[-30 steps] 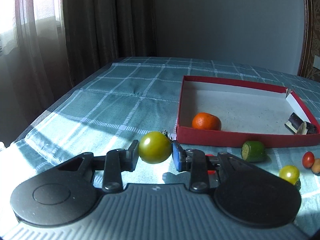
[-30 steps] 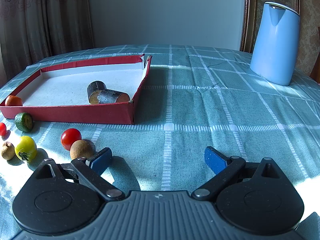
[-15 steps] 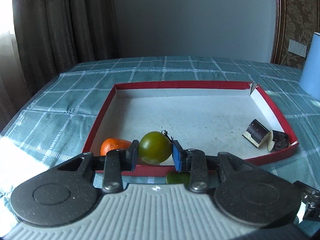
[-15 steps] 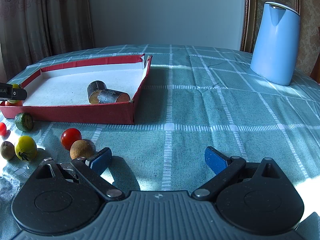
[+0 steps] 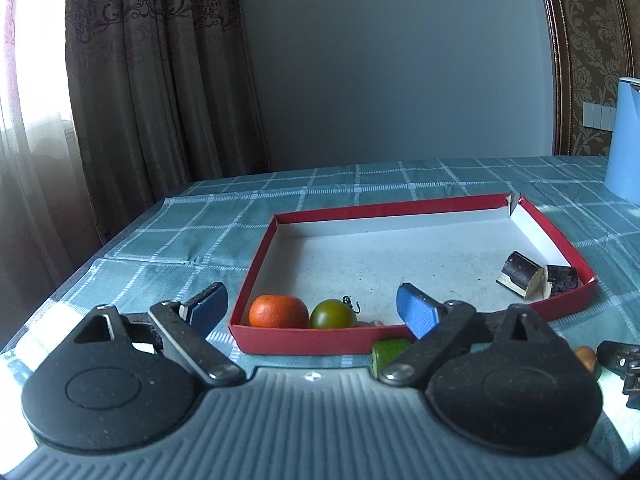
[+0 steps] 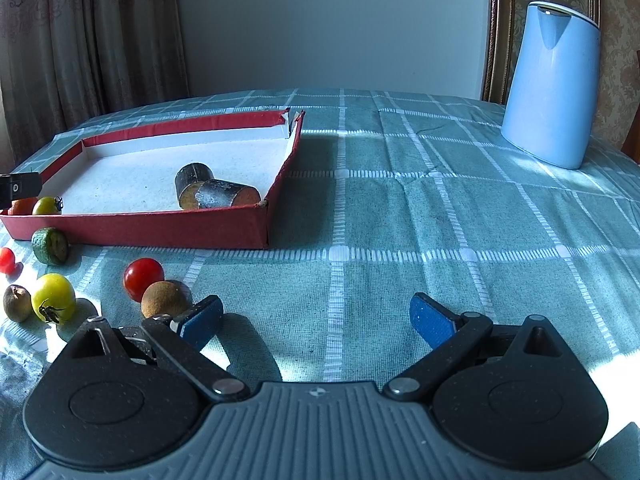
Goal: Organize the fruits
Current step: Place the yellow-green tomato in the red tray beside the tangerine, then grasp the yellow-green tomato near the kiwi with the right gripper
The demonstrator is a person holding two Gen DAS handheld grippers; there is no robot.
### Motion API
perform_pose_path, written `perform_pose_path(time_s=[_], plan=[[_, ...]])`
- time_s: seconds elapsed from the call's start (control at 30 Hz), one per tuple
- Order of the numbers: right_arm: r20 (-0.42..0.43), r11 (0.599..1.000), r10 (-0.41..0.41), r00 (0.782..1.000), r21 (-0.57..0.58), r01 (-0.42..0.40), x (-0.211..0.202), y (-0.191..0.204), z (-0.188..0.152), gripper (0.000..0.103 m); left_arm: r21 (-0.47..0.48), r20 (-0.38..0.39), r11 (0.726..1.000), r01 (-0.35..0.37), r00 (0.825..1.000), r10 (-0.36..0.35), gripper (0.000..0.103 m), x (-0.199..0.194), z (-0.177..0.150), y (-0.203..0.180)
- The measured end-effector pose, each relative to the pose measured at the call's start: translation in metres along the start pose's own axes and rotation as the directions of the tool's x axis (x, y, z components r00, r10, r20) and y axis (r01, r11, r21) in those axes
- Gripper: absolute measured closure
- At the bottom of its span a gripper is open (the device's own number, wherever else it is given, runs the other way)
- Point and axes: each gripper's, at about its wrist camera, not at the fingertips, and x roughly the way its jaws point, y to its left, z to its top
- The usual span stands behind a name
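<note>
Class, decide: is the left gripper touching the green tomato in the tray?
Apart. The left wrist view shows the left gripper open, with the green tomato lying untouched beyond.

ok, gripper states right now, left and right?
Left gripper: open, holding nothing; the green tomato sits in the red tray.
Right gripper: open, empty.

At your left camera's 5 o'clock, the green cut fruit [image 5: 388, 351] sits half hidden; at 3 o'clock, the blue jug [image 5: 626, 140] is cropped.
</note>
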Motion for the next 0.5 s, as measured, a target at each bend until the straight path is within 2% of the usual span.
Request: perform_pose_path(time_s=[0.1,0.13,0.2,0.27,0.3,0.37,0.47,0.5], plan=[[0.031,0.998,0.028,0.999,0.047,-0.029,-0.004,-0.008,-0.001,0.003,-0.034,0.013,0.999,-0.012,1.0,0.013,0.007,-0.019,-0.019,0.02],[0.047,0.997,0.038,0.998,0.065,-0.041,-0.006,-0.011,-0.001,0.003,-0.041,0.027,0.998,-0.046,0.999,0.047,0.005,-0.023,-0.026,0.026],[0.104,0.988,0.106,0.989,0.105,-0.117,-0.014,-0.019,-0.003,0.003,-0.053,0.04,0.995,-0.09,0.995,0.093,0.003,-0.027,-0.037,0.038],[0.172,0.971,0.196,0.965,0.101,-0.215,-0.023,-0.019,-0.005,0.003,-0.083,0.046,0.99,-0.112,0.992,0.116,0.003,-0.028,-0.044,0.051],[0.216,0.959,0.254,0.943,0.071,-0.275,-0.029,-0.014,-0.006,0.003,-0.103,0.039,0.988,-0.114,0.992,0.118,0.003,-0.028,-0.047,0.058],[0.262,0.949,0.307,0.915,-0.008,-0.316,-0.039,0.001,-0.007,0.003,-0.136,0.014,0.985,-0.109,0.994,0.111,0.003,-0.024,-0.047,0.067],[0.246,0.933,0.359,0.9,-0.082,-0.35,-0.044,0.029,-0.008,0.003,-0.143,-0.024,0.985,-0.093,0.996,0.09,0.002,-0.017,-0.048,0.071],[0.226,0.917,0.398,0.889,-0.124,-0.379,-0.044,0.041,-0.009,0.003,-0.134,-0.035,0.986,-0.098,0.995,0.094,0.002,-0.016,-0.049,0.07]])
